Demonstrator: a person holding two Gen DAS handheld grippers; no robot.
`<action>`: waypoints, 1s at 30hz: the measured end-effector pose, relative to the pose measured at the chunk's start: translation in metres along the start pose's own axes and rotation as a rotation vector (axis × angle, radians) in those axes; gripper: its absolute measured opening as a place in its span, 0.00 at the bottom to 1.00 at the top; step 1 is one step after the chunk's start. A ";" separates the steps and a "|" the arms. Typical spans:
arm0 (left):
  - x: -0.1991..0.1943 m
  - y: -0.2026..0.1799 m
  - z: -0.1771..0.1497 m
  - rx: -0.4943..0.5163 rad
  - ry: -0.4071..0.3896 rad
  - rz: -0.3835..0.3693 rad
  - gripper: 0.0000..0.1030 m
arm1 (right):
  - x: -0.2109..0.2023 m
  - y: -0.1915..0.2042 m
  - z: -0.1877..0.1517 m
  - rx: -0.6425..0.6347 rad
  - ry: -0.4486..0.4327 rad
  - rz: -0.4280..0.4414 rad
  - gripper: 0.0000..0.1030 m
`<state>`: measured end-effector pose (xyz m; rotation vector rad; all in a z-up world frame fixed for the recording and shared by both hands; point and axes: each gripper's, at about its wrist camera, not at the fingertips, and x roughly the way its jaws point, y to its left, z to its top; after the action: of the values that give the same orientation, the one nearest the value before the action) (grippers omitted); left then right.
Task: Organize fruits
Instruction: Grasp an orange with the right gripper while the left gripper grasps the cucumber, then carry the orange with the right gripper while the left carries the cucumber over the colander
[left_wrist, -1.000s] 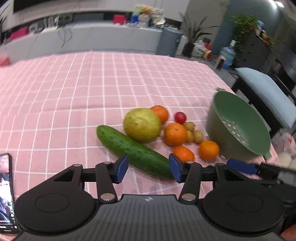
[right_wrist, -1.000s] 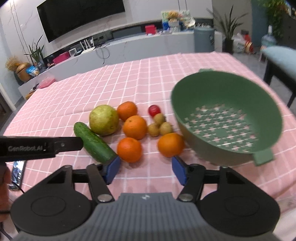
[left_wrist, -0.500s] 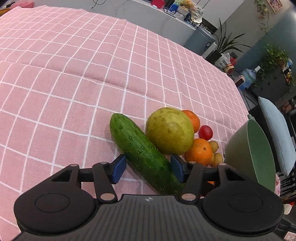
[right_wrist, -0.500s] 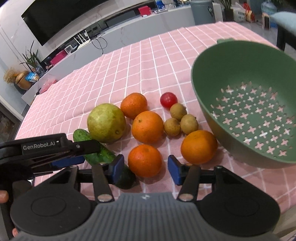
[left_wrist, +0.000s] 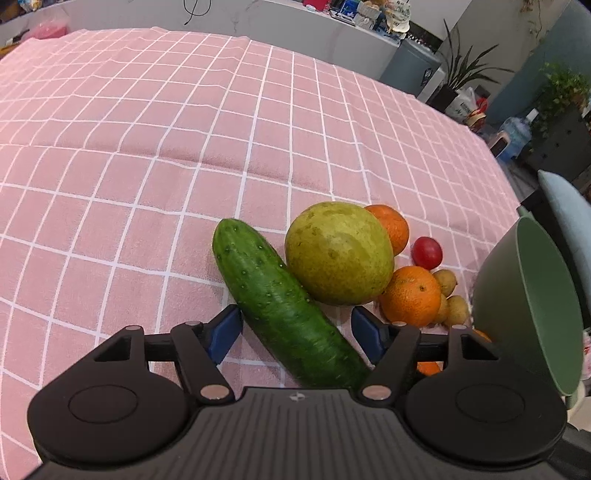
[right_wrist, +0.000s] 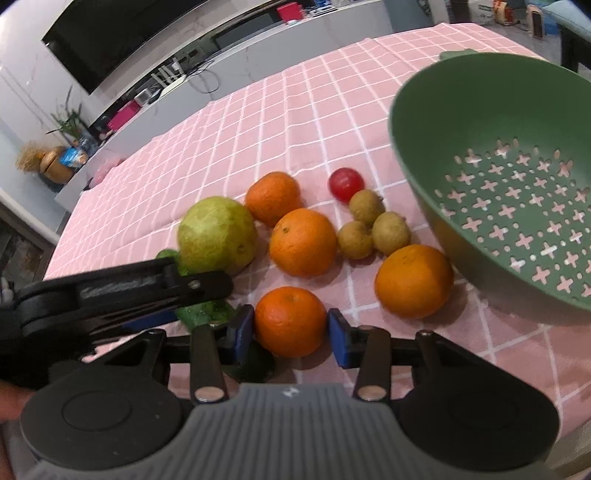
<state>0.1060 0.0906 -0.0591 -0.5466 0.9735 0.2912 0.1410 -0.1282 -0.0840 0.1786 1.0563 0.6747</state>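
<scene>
A green cucumber (left_wrist: 273, 295) lies slantwise on the pink cloth between the jaws of my left gripper (left_wrist: 295, 334). Those jaws are opening, with a gap on each side of it. A yellow-green guava (left_wrist: 338, 253) touches the cucumber. Behind it lie oranges (left_wrist: 410, 295), a red tomato (left_wrist: 426, 253) and small brown longans (right_wrist: 369, 225). My right gripper (right_wrist: 290, 332) is closing on the nearest orange (right_wrist: 290, 321), and its blue pads touch both sides. The green colander (right_wrist: 406, 92) stands on the right with nothing in it. The left gripper's finger (right_wrist: 129, 291) covers much of the cucumber (right_wrist: 207, 312).
A pink checked tablecloth (left_wrist: 147, 147) covers the table, with wide bare cloth left of and behind the fruit. A pale blue chair (left_wrist: 569, 221) stands past the table's right edge. A low TV cabinet (right_wrist: 221, 48) runs along the far wall.
My left gripper has come down over the cucumber and its jaws have widened. My right gripper has moved in on the nearest orange and its jaws have narrowed around it.
</scene>
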 end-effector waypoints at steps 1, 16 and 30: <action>0.000 -0.001 -0.001 0.003 0.003 0.010 0.71 | -0.002 0.001 -0.002 -0.006 0.008 0.016 0.38; -0.046 0.000 -0.018 0.004 -0.105 0.006 0.42 | -0.036 0.013 -0.010 -0.089 -0.048 0.004 0.38; -0.117 -0.052 -0.025 0.181 -0.318 -0.065 0.40 | -0.109 0.008 0.000 -0.206 -0.212 -0.002 0.38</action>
<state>0.0504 0.0344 0.0443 -0.3520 0.6647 0.2203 0.1034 -0.1865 0.0002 0.0680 0.7782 0.7410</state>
